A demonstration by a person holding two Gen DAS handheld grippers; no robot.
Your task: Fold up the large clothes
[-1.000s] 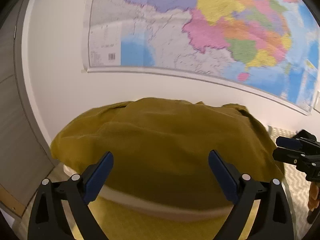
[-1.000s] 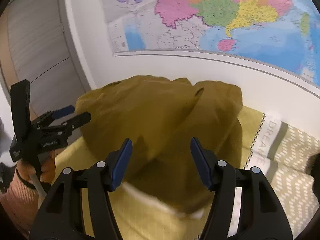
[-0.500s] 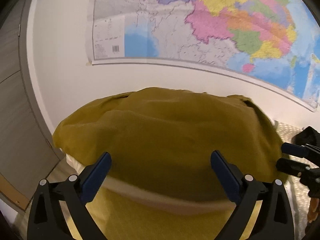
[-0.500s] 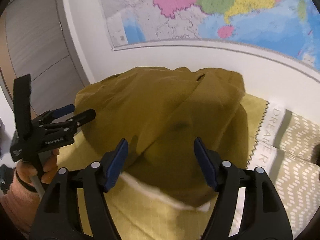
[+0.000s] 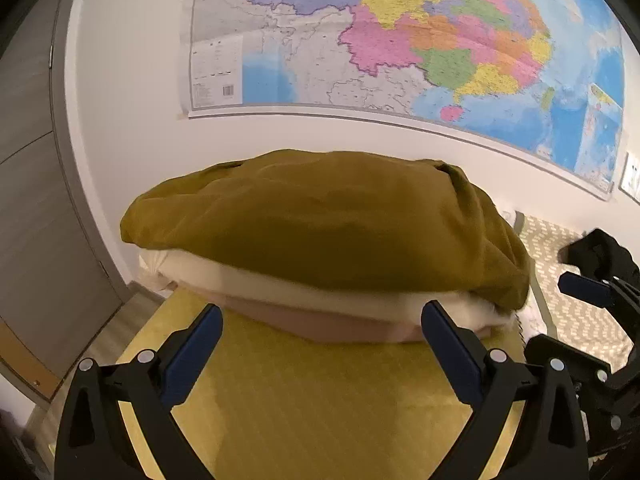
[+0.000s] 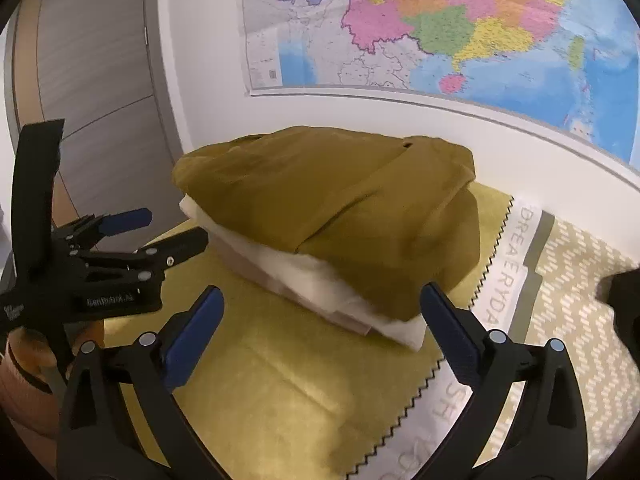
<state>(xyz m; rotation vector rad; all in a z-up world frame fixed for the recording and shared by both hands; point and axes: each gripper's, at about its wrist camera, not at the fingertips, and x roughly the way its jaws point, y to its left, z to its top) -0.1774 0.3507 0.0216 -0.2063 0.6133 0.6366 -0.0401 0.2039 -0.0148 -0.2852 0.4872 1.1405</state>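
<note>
A folded olive-brown garment point(image 5: 332, 224) lies on top of a stack, over a white folded piece point(image 5: 320, 292) and a beige one point(image 5: 320, 324). The stack also shows in the right wrist view, with the olive garment point(image 6: 340, 200) uppermost. My left gripper point(image 5: 320, 344) is open and empty, a short way back from the stack's near edge. My right gripper point(image 6: 320, 328) is open and empty, near the stack's front corner. The left gripper point(image 6: 160, 232) shows open at the left of the right wrist view, and the right gripper point(image 5: 592, 292) shows at the right edge of the left wrist view.
The stack sits on a yellow-green cloth point(image 5: 320, 400) with a zigzag edge point(image 6: 492, 248). A grey patterned fabric point(image 6: 580, 280) lies to the right. A white wall with a large map point(image 5: 400, 40) stands close behind. A grey door point(image 5: 32, 160) is at the left.
Both grippers have pulled back from the stack and stay open. The olive garment now lies flat on top, and the white and beige layers beneath have come into view.
</note>
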